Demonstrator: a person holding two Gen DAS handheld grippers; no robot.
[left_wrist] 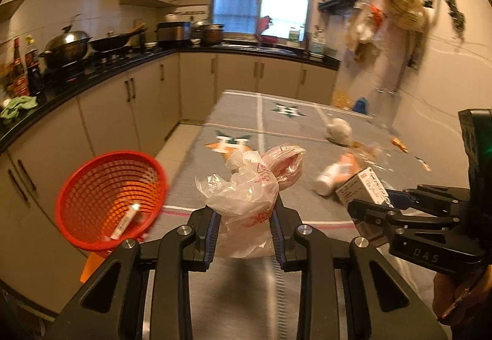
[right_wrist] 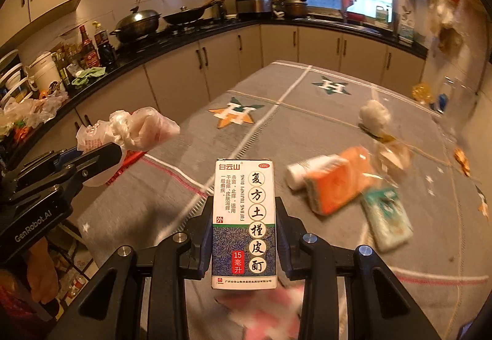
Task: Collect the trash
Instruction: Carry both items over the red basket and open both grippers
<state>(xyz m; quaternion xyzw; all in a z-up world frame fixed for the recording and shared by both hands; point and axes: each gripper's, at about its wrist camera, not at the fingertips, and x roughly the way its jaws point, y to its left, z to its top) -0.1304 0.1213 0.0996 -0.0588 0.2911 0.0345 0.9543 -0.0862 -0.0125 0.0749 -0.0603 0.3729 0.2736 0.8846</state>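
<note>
My left gripper (left_wrist: 245, 224) is shut on a crumpled clear plastic bag (left_wrist: 246, 192) with red print, held above the near edge of the table. It also shows in the right wrist view (right_wrist: 135, 127). My right gripper (right_wrist: 244, 227) is shut on a white and blue medicine box (right_wrist: 244, 223), held upright above the table; the box also shows in the left wrist view (left_wrist: 367, 184). A red mesh basket (left_wrist: 92, 183) sits tilted to the left of the table, with a small tube (left_wrist: 124, 221) inside.
On the grey tablecloth (right_wrist: 307, 112) lie an orange packet (right_wrist: 338, 183), a white bottle (right_wrist: 298, 174), a teal packet (right_wrist: 387, 220), a white wad (right_wrist: 375, 115) and clear wrappers (right_wrist: 393, 155). Kitchen counters with pots (left_wrist: 67, 47) run along the left and back.
</note>
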